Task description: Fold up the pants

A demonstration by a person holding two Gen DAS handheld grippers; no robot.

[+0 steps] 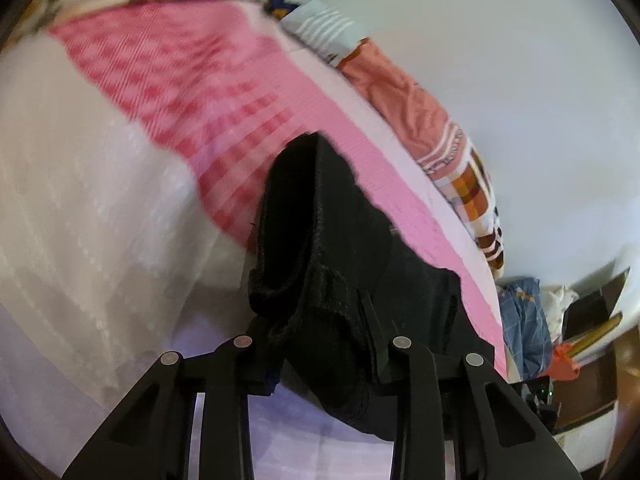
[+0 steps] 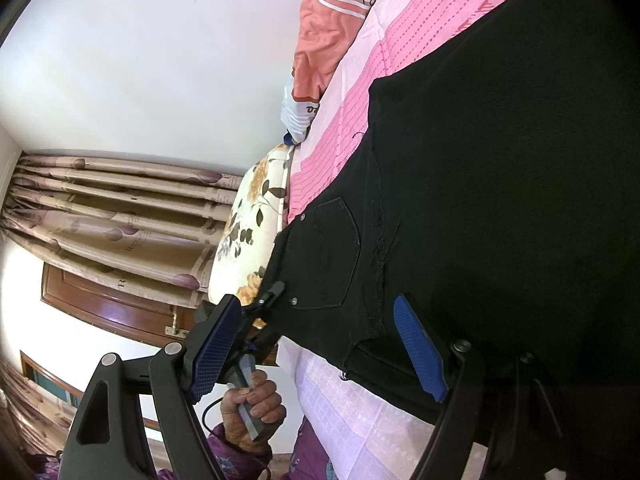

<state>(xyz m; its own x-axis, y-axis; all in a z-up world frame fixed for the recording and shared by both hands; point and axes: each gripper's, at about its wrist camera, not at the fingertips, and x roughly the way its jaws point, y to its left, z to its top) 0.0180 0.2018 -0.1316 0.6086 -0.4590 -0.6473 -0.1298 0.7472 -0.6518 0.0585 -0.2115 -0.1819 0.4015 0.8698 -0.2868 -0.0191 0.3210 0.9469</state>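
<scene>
The black pants [image 2: 500,168] lie spread over the pink checked bedsheet [image 2: 360,88]. In the left wrist view my left gripper [image 1: 320,344] is shut on a bunched edge of the black pants [image 1: 320,248], lifting it off the bed. In the right wrist view my right gripper [image 2: 320,344] is open, its blue pads [image 2: 420,348] either side of the waistband near a back pocket [image 2: 332,252]. The left gripper [image 2: 264,304] also shows there, clamped on the waistband corner, held by a hand.
A rumpled orange blanket [image 1: 404,92] and a patterned quilt [image 1: 476,200] lie along the wall side of the bed. A floral pillow [image 2: 252,224] sits at the bed's end. Curtains [image 2: 120,216] and a wooden frame stand beyond. Clutter lies on the floor [image 1: 560,332].
</scene>
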